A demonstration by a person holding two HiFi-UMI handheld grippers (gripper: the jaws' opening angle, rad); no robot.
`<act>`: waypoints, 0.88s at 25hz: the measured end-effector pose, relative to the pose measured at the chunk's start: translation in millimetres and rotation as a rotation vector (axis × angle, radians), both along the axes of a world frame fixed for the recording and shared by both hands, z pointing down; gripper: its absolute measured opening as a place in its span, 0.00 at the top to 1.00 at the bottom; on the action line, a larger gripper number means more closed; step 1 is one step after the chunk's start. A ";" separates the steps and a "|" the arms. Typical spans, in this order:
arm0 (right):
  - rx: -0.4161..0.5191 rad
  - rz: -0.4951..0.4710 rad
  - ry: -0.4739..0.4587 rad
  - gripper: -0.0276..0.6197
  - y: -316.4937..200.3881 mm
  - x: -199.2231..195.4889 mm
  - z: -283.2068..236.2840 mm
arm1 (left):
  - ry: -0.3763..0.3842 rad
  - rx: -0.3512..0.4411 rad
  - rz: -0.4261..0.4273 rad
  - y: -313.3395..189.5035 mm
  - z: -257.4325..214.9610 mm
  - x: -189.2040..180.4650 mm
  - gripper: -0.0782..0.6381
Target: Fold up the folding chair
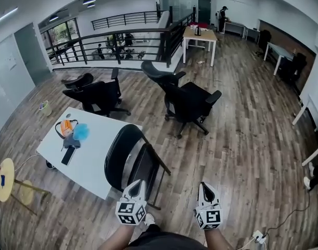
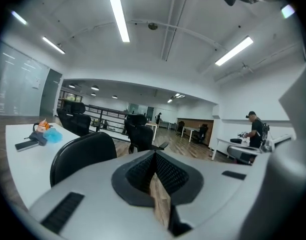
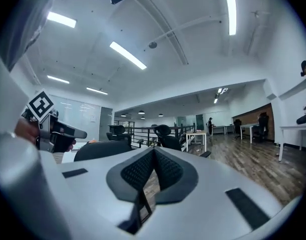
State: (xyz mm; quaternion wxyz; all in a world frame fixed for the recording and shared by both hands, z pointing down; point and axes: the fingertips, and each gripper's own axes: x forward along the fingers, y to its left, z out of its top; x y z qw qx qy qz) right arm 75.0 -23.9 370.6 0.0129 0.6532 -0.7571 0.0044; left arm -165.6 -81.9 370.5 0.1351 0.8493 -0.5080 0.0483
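One black folding chair (image 1: 128, 158) is seen at about 6 o'clock in the head view, just beside the 4 o'clock edge of a white table (image 1: 93, 163). Its oval backrest is turned toward the table, with its long axis running from about 1 o'clock to 7 o'clock. The dark seat (image 1: 147, 166) is set on the side away from the table, so the chair is pointed toward roughly 4 o'clock. A thin metal leg (image 1: 162, 166) is seen slanting down past the seat. Whether the seat is laid flat or tipped up cannot be told.

Two tongs are held low at the bottom edge. The left gripper (image 1: 136, 184) is placed at 6 o'clock of the chair, close to its lower end, though contact cannot be confirmed. The right gripper (image 1: 205, 187) is held well apart from the chair, over the wood floor (image 1: 242, 124). In each gripper view the two jaws are pressed together, and nothing is caught between them.

At least two black office chairs are counted beyond the table, one at 12 o'clock (image 1: 191, 102) and one at 10 o'clock (image 1: 100, 95). One round yellow stand (image 1: 4, 178) is seen at 8 o'clock. One person (image 1: 221, 17) is seen far off at 1 o'clock. A few small items (image 1: 71, 134) are left on the table.
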 end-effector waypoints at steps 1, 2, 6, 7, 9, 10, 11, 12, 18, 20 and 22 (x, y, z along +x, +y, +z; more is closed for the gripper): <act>0.012 0.006 0.008 0.94 9.8 7.4 -3.5 | -0.001 0.005 0.010 9.5 0.2 9.8 0.88; 0.022 0.012 0.014 0.94 20.0 14.4 -6.2 | -0.003 0.010 0.019 19.4 0.6 19.0 0.88; 0.056 0.030 0.025 0.94 63.7 29.2 -7.2 | -0.016 0.033 0.041 58.0 2.4 42.3 0.88; 0.061 0.034 0.027 0.94 73.2 32.3 -6.4 | -0.018 0.041 0.046 65.6 1.6 48.1 0.88; 0.053 0.035 0.026 0.94 92.8 38.4 -1.2 | -0.018 0.044 0.055 83.5 0.7 58.8 0.88; 0.044 0.034 0.024 0.94 103.1 40.5 2.5 | -0.018 0.039 0.057 94.1 1.7 62.3 0.88; 0.036 0.033 0.022 0.94 113.3 42.1 5.7 | -0.020 0.033 0.058 105.0 3.8 64.7 0.88; 0.030 0.032 0.023 0.94 122.9 43.5 8.4 | -0.022 0.027 0.059 115.5 6.9 66.4 0.88; 0.015 0.038 0.006 0.94 163.9 52.1 20.2 | -0.038 0.007 0.069 156.5 18.1 71.8 0.88; 0.019 0.045 0.010 0.94 174.1 53.9 20.4 | -0.042 0.013 0.071 164.9 18.1 72.2 0.88; 0.032 0.057 0.012 0.94 179.2 58.4 18.8 | -0.044 0.028 0.071 167.8 16.7 75.4 0.88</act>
